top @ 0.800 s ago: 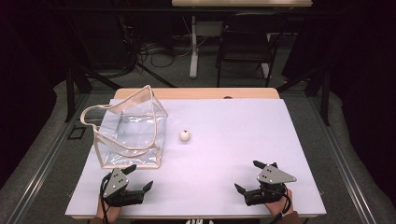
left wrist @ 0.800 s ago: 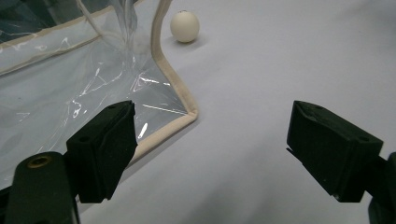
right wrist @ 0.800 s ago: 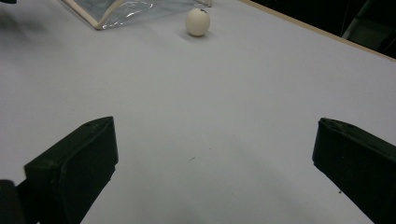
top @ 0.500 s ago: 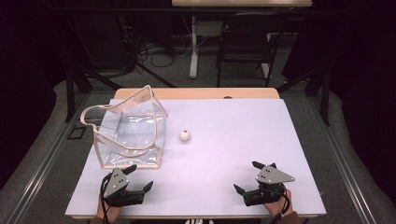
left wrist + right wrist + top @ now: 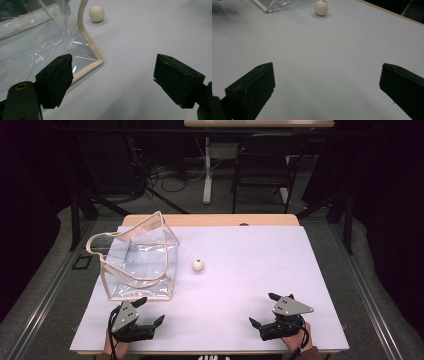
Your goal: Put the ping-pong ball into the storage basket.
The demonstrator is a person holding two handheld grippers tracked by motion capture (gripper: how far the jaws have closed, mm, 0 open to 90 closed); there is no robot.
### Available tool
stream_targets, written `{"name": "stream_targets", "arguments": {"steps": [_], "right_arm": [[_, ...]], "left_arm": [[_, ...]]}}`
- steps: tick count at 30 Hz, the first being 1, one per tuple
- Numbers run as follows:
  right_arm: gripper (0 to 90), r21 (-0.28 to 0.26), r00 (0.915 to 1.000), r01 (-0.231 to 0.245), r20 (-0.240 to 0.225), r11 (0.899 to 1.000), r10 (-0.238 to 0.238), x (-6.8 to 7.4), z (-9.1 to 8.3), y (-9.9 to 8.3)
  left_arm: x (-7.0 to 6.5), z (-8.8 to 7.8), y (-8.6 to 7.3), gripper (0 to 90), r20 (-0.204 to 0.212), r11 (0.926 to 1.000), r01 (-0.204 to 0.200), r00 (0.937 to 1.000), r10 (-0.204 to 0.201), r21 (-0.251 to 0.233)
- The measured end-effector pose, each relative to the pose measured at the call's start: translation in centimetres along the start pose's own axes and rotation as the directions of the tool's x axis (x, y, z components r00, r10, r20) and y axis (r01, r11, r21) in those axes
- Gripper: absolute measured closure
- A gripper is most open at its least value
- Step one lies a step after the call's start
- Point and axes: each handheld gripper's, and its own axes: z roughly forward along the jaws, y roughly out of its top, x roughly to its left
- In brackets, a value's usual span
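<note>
A clear plastic bag [image 5: 140, 262] with beige trim and a handle stands at the left of the white table [image 5: 260, 265]. A small white ball [image 5: 198, 265] lies just right of it, also far ahead in the left gripper view [image 5: 96, 13] and the right gripper view [image 5: 321, 7]. My left gripper [image 5: 151, 311] rests near the front edge, open, its jaws empty, right before the bag's near corner [image 5: 98, 60]. My right gripper [image 5: 263, 310] sits at the front right, open wide over bare table.
The table's wooden far edge [image 5: 210, 220] shows beyond the white cover. A chair [image 5: 260, 170] and a table leg [image 5: 206, 170] with cables stand on the dark floor behind. A broad stretch of table lies between the two grippers.
</note>
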Motion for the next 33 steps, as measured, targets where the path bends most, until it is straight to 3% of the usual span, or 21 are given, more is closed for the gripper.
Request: {"name": "stream_targets", "arguments": {"steps": [33], "right_arm": [[0.0, 0.052, 0.9992, 0.019, -0.036, 0.998, -0.017, 0.2, 3.2, 3.1]], "left_arm": [[-0.3, 0.2, -0.1, 16.1, 0.007, 0.9999, -0.004, 1.0000, 0.004, 0.013]]}}
